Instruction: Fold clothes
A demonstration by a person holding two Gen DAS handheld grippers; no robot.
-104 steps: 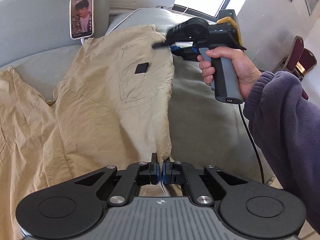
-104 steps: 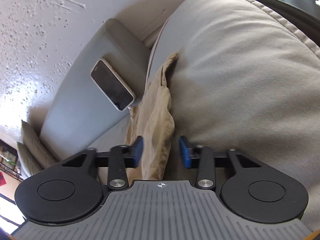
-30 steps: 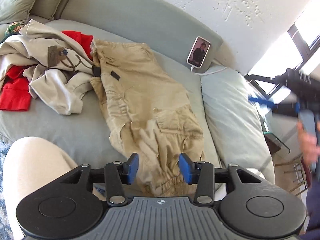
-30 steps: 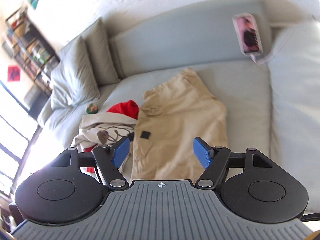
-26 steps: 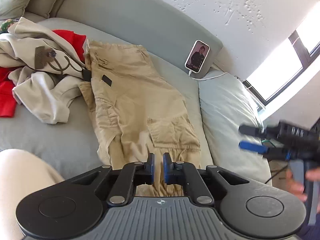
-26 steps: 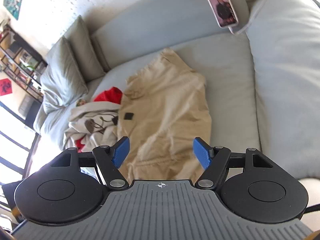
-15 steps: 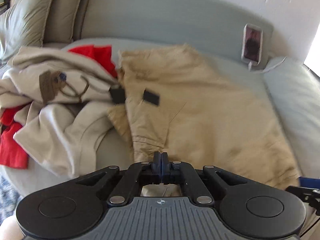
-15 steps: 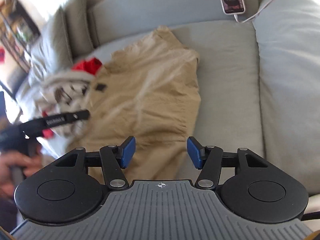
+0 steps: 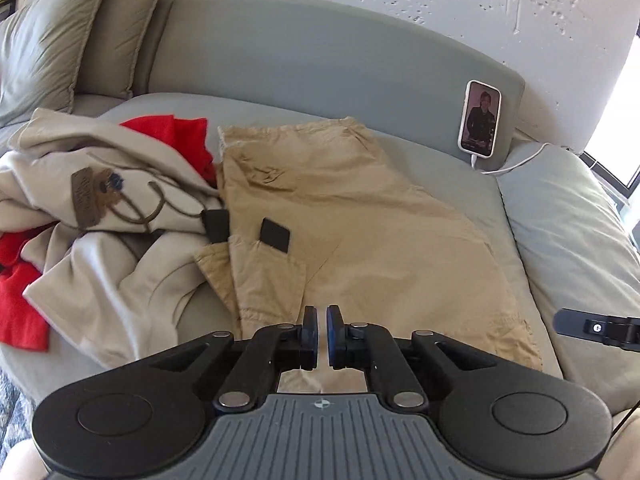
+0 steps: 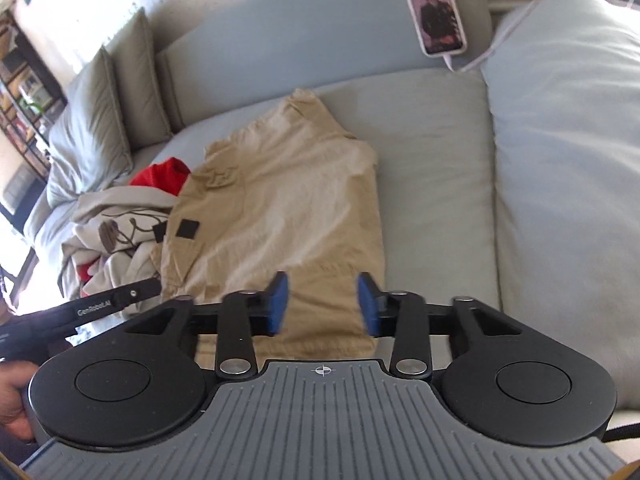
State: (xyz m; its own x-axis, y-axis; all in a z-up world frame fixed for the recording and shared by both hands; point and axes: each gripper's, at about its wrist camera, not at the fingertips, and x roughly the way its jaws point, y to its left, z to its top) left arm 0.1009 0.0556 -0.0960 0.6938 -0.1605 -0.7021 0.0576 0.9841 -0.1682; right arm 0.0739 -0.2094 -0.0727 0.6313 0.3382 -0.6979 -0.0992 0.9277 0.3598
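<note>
Grey sofa (image 9: pixel 320 64) carries our tan trousers (image 9: pixel 360 232) doubled flat, laundry heap (image 9: pixel 100 208) at nine o'clock; left gripper (image 9: pixel 322 332) nearly together, gripping nothing, right gripper (image 10: pixel 322 304) apart, both poised over the near hem, likely for another fold.

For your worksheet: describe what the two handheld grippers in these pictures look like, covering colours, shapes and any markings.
Both the left gripper and the right gripper have a grey ribbed body with a small crosshair mark, black linkage arms with silver pivot pins, and a round black disc at each side. The fingers carry blue pads. Seen from the right wrist view, the left gripper's black side bears white lettering.
</note>
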